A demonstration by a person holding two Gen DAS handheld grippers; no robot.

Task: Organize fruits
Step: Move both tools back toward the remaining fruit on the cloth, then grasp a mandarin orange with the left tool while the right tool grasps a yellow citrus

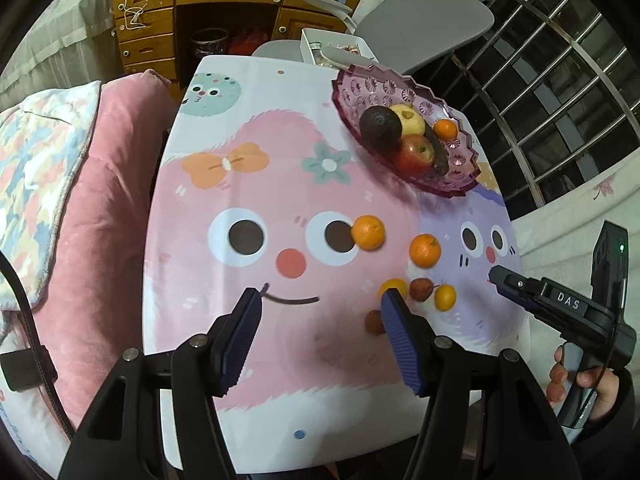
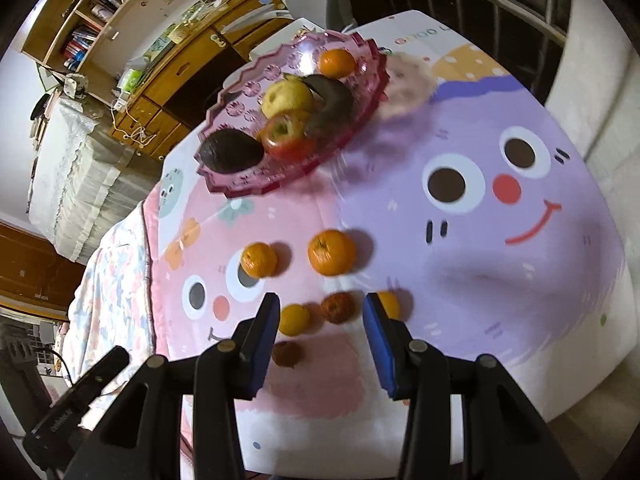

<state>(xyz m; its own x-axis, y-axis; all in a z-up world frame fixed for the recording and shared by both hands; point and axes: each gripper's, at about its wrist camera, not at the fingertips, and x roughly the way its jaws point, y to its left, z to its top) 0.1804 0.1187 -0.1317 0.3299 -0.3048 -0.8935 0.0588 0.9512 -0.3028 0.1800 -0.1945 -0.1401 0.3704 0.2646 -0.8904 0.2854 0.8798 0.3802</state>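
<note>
A purple glass fruit plate (image 1: 464,168) (image 2: 240,184) at the table's far right holds an avocado (image 1: 379,125), a yellow apple (image 1: 408,119), a red apple (image 1: 414,154), a dark banana (image 2: 332,104) and a small orange (image 1: 445,129). Two oranges (image 1: 367,232) (image 1: 425,250) lie loose on the cartoon tablecloth (image 1: 248,184). Nearer lie two small yellow-orange fruits (image 1: 445,297) (image 2: 294,319) and two small reddish-brown fruits (image 1: 421,289) (image 2: 286,354). My left gripper (image 1: 320,312) is open and empty above the cloth. My right gripper (image 2: 320,320) is open and empty, hovering over the small fruits.
A pink cushion and a patterned quilt (image 1: 60,184) lie left of the table. A wooden desk (image 1: 224,8) and a grey chair (image 1: 432,20) stand behind it. A metal window grille (image 1: 560,100) is at the right. The right gripper's body (image 1: 560,308) shows at the table's right edge.
</note>
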